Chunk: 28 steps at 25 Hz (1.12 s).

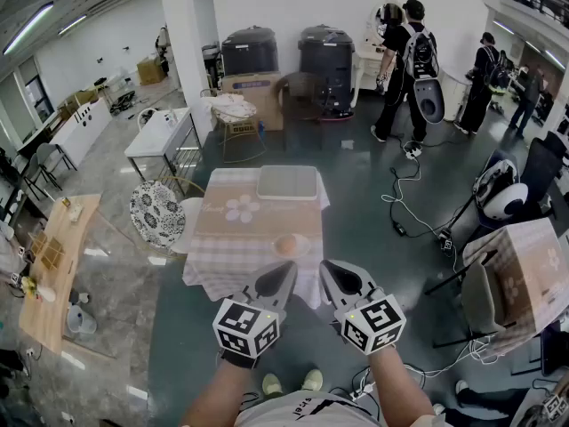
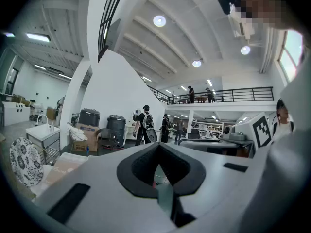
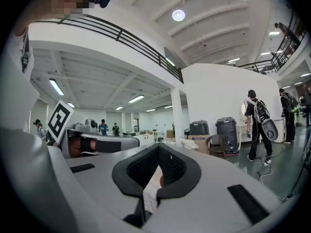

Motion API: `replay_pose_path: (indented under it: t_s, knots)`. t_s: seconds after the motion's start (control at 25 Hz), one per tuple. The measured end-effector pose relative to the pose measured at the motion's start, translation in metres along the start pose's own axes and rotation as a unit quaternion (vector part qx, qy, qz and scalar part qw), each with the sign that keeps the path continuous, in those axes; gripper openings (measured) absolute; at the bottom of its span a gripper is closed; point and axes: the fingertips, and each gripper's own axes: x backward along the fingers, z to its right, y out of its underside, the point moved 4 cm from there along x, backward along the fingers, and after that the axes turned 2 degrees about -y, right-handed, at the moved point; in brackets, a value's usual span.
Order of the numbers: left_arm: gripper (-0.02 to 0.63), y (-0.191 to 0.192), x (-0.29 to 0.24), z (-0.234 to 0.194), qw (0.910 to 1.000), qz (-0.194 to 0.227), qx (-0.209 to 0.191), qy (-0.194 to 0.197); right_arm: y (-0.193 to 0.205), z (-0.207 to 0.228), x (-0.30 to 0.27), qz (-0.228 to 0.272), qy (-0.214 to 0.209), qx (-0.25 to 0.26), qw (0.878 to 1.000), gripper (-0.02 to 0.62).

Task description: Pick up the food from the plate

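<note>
A round tan piece of food [image 1: 285,245] lies on a small white plate [image 1: 305,241] at the near right part of a table [image 1: 233,247] with a checked cloth. Both grippers hover side by side just short of the table's near edge, tips pointing at it. My left gripper [image 1: 289,267] [image 2: 158,144] is shut and holds nothing; its tip is just in front of the plate. My right gripper [image 1: 325,265] [image 3: 159,145] is also shut and holds nothing, a little right of the plate. Neither touches the food. Both gripper views look out over the hall, not at the plate.
A flat grey tray [image 1: 287,182] lies at the table's far end. A patterned round chair [image 1: 157,213] stands left of the table. Cables [image 1: 404,212] trail over the floor at right, near another clothed table [image 1: 524,274]. People [image 1: 404,60] stand at the back.
</note>
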Motion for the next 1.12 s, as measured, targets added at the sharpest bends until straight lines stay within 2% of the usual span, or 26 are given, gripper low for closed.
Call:
replay_pose_path:
  t_s: [0.68,1.12]
  knots:
    - [0.005,0.006,-0.014,0.009,1.0000,-0.009,0.003,-0.001,-0.003,0.013,0.005,0.012,-0.014,-0.020,1.000,0.014]
    - [0.005,0.014,-0.041,0.019,0.9998,-0.015,-0.002,-0.008,0.002,0.041,0.010,0.021,-0.020,-0.035,0.999,0.014]
